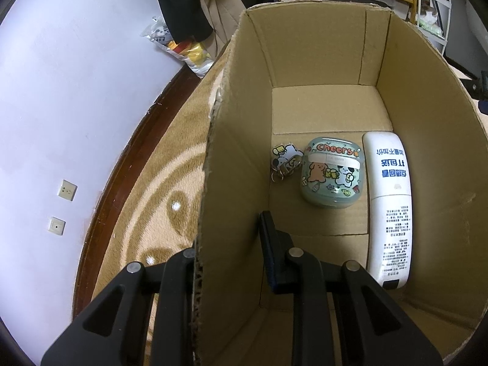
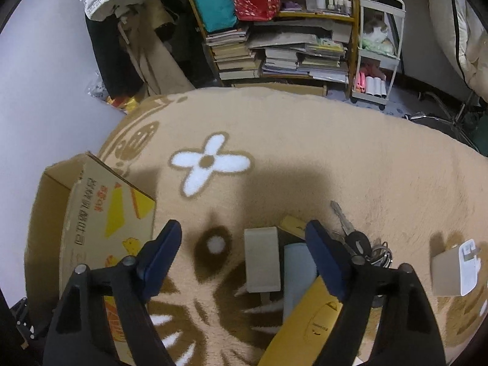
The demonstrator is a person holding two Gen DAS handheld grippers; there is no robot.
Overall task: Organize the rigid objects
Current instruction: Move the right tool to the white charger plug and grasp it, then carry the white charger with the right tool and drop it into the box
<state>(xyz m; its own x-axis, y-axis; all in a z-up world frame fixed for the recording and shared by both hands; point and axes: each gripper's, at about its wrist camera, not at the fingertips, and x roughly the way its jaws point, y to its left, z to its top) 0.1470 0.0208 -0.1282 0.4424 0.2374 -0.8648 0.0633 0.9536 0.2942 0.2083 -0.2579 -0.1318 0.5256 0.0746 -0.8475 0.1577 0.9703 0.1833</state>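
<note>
Twice check alignment before closing: centre right gripper (image 2: 244,225), jaws wide apart, over grey block (image 2: 262,262) right of cardboard box (image 2: 85,213), clear of keys (image 2: 357,241). Brace box wall with left gripper (image 1: 227,235), spread astride it.

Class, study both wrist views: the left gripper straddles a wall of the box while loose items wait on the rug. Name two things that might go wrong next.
1. The left gripper straddles the cardboard box wall; any pull might tip it, sliding the cheers case and white tube.
2. The open right gripper hovers over crowded items; closing may catch the beige block together with the yellow box.
</note>
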